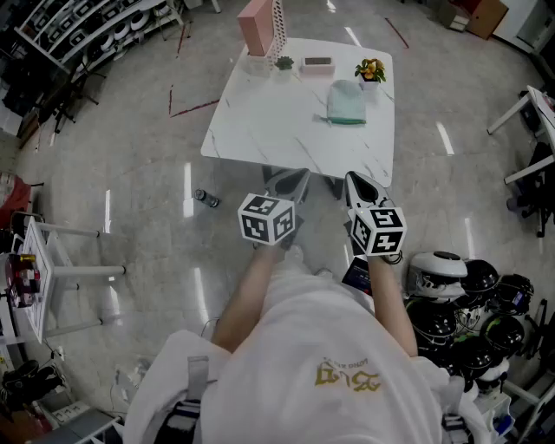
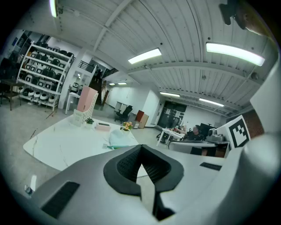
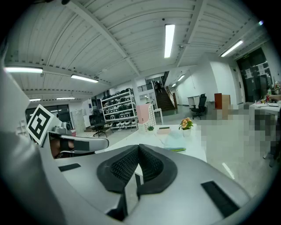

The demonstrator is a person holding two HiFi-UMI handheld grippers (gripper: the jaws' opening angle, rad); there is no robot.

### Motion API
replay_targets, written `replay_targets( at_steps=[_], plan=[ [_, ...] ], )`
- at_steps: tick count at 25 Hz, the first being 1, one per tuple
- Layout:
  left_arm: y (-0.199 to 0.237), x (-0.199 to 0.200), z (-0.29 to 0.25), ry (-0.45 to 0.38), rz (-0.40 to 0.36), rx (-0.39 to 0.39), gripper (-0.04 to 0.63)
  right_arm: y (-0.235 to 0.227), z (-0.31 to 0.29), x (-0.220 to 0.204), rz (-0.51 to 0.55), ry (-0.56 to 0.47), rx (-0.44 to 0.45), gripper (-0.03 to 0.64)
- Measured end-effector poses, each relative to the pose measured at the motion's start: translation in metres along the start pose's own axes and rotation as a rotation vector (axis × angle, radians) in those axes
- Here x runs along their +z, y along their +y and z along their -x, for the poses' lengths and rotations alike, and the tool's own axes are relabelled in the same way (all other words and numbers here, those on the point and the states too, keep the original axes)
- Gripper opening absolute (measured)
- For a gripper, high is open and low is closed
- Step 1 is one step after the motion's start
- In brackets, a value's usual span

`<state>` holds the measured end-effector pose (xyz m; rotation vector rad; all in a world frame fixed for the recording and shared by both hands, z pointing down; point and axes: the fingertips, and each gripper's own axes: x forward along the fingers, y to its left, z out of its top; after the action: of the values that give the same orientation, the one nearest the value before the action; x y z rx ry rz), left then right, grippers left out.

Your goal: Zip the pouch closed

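The pale green pouch (image 1: 347,102) lies flat on the white marble table (image 1: 277,130), towards its far right. Both grippers hang in the air short of the table's near edge, well away from the pouch. My left gripper (image 1: 297,176) is shut with nothing between its jaws, and my right gripper (image 1: 353,178) beside it is shut and empty too. In the left gripper view the pouch (image 2: 119,140) shows just beyond the closed left gripper (image 2: 140,148). The right gripper view has the pouch (image 3: 172,142) past the closed right gripper (image 3: 139,147). I cannot make out the zipper from here.
On the table's far side stand a pink box (image 1: 255,26), a white perforated holder (image 1: 278,30), a small plant (image 1: 284,62), a pink case (image 1: 317,65) and a flower pot (image 1: 370,71). Helmets (image 1: 460,299) are piled on the floor at the right. A white rack (image 1: 52,264) stands left.
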<state>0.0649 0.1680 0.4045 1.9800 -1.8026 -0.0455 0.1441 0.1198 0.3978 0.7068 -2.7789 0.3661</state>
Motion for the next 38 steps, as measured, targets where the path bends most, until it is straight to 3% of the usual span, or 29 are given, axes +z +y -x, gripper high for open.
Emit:
replay_targets(
  at_steps=[18, 19, 20, 21, 22, 32, 38],
  plan=[
    [0.007, -0.002, 0.016, -0.047, 0.017, 0.065, 0.018, -0.001, 0.013, -0.004, 0.029, -0.009, -0.039, 0.012],
    [0.008, 0.001, 0.018, -0.064, 0.014, 0.071, 0.056, -0.001, 0.012, -0.004, 0.022, -0.008, -0.039, 0.012],
    [0.009, 0.004, 0.019, -0.081, 0.007, 0.081, 0.157, 0.001, 0.011, -0.004, 0.015, -0.004, -0.029, 0.039],
    [0.012, 0.006, 0.02, -0.092, 0.0, 0.095, 0.205, 0.003, 0.009, -0.005, 0.009, 0.004, -0.013, 0.122],
    [0.015, 0.007, 0.02, -0.098, -0.006, 0.11, 0.223, 0.005, 0.008, -0.005, 0.005, 0.011, 0.002, 0.154],
    [0.02, -0.005, 0.022, -0.052, -0.033, 0.167, 0.227, 0.002, 0.008, -0.015, -0.014, 0.015, -0.002, 0.191],
    [0.036, -0.013, 0.007, -0.014, 0.006, 0.157, 0.221, -0.009, -0.007, -0.031, -0.058, 0.059, -0.012, 0.201]
  ],
)
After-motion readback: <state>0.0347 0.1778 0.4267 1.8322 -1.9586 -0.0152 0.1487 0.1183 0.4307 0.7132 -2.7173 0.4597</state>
